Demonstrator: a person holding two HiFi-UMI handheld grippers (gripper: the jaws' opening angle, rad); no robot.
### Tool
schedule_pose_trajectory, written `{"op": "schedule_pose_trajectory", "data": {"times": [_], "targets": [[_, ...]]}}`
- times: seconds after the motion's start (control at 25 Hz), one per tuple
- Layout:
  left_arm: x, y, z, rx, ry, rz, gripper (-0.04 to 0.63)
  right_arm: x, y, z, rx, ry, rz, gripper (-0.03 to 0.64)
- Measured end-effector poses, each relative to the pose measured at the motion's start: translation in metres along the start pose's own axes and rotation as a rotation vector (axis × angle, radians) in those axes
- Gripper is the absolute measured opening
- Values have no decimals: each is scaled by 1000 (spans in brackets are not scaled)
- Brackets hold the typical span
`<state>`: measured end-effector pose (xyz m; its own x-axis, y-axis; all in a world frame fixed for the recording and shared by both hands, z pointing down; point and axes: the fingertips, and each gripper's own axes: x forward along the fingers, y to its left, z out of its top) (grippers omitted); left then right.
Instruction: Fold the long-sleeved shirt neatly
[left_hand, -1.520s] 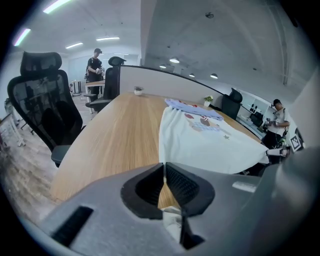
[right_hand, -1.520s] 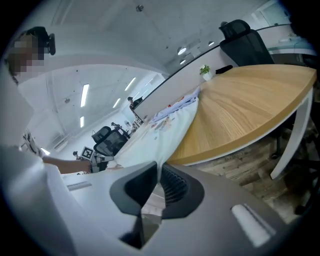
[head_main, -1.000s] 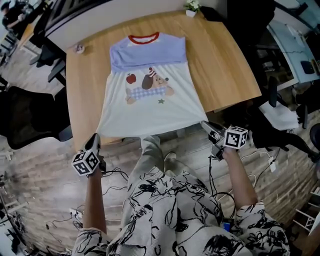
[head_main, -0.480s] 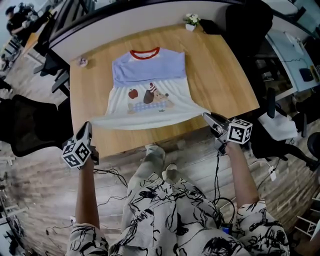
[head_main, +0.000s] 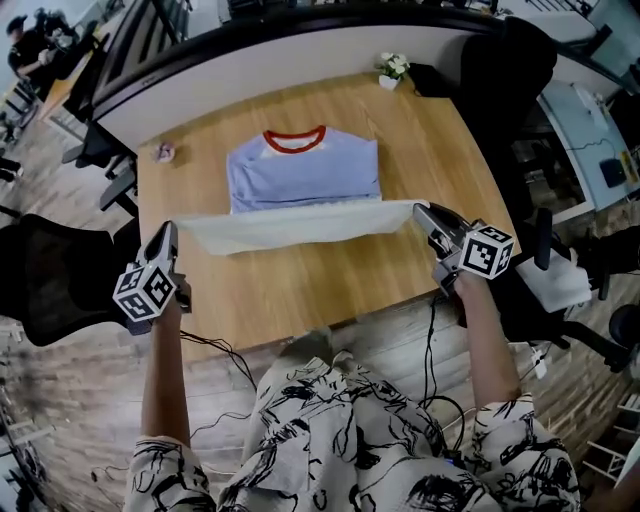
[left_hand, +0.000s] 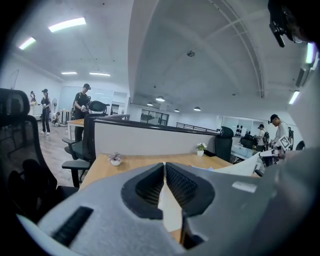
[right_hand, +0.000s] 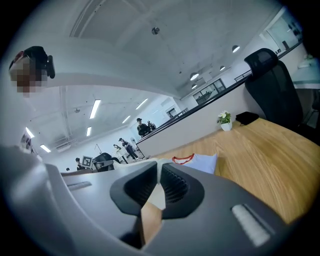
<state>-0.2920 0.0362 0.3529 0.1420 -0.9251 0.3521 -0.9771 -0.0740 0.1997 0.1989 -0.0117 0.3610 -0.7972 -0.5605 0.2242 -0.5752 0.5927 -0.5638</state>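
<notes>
Wooden desk (head_main: 300, 290): long-sleeved shirt (head_main: 305, 178) on its far half, red collar away from the person, blue upper part flat, pale hem held off the surface and stretched taut. Left gripper (head_main: 167, 230) clamped on the hem's left corner, right gripper (head_main: 421, 211) on its right corner, cloth pinched between each pair of jaws. Small potted plant (head_main: 393, 68) at the desk's far edge.

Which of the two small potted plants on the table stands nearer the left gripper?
The pinkish one on the left side, just beyond the left gripper; the white-flowered one stands at the far right corner, much farther away.
</notes>
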Motion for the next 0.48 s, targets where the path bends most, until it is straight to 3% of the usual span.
{"op": "schedule_pose_trajectory", "data": {"times": [0.24, 0.48], "targets": [[71, 18, 34, 53, -5, -24, 20, 55, -34, 47, -49, -18, -74, 28], [145, 30, 51, 99, 10, -49, 20, 101, -75, 83, -92, -51, -225, 28]]}}
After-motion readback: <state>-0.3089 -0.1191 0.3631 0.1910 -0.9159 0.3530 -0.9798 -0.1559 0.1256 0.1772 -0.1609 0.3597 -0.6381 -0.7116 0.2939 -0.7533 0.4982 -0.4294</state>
